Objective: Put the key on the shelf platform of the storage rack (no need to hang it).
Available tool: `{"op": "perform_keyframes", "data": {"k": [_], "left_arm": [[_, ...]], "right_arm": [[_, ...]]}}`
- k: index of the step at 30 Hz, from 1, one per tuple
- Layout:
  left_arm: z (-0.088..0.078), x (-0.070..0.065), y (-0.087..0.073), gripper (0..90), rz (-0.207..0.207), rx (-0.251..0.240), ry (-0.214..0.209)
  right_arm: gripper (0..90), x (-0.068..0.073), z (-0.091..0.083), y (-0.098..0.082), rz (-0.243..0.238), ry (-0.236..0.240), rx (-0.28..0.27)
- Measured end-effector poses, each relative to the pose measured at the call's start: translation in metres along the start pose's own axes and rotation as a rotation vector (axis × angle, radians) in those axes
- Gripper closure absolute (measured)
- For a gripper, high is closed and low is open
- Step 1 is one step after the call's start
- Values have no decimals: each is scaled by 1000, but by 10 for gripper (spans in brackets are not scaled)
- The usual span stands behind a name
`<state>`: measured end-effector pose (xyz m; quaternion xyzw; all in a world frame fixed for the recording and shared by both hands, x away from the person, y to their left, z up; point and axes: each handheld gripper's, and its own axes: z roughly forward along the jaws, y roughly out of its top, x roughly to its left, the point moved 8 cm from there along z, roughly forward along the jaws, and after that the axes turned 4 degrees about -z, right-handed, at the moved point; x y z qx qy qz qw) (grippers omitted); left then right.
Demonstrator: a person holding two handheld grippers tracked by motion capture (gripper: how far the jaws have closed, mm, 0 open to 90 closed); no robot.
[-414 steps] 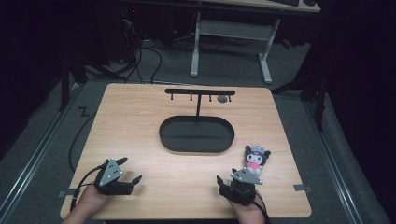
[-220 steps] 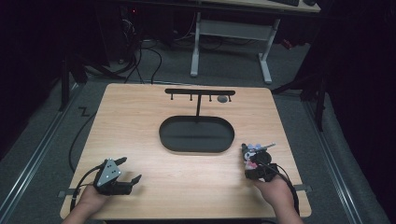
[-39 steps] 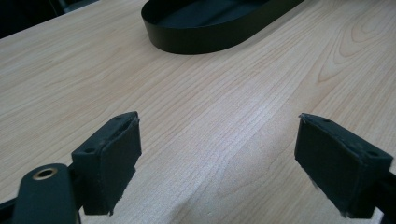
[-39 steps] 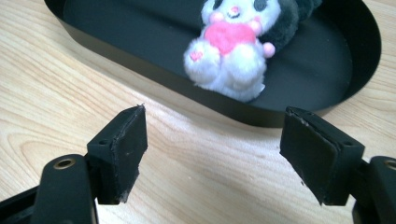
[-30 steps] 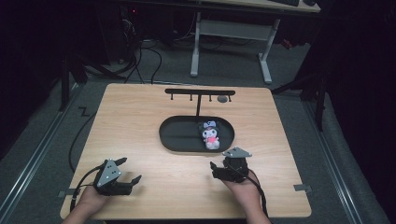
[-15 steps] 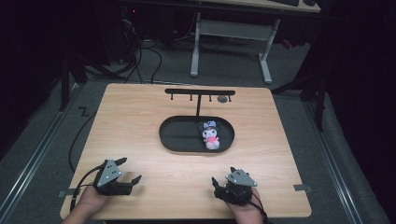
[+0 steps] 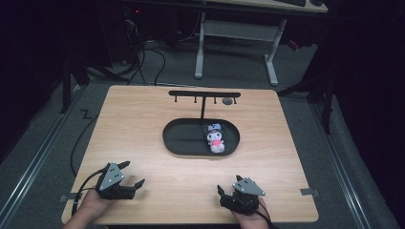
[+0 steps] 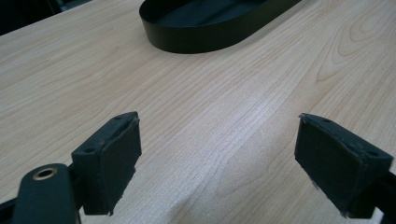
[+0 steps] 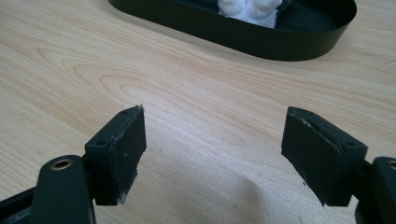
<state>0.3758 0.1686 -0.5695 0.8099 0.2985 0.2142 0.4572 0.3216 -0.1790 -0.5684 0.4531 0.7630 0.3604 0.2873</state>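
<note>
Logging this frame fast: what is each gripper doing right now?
Left gripper: open, holding nothing, over bare table.
Right gripper: open, holding nothing; the plush toy sits in the black tray.

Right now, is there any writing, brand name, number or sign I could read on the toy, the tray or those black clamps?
None can be read.
The plush toy, the black tray, the rack and both grippers, left and right, show no legible text.
</note>
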Motion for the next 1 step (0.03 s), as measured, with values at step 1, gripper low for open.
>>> {"op": "perform_keyframes", "data": {"k": [1], "left_arm": [[0, 0, 0, 155, 1, 0, -1]], "right_arm": [[220, -1, 0, 0, 0, -1, 0]]}}
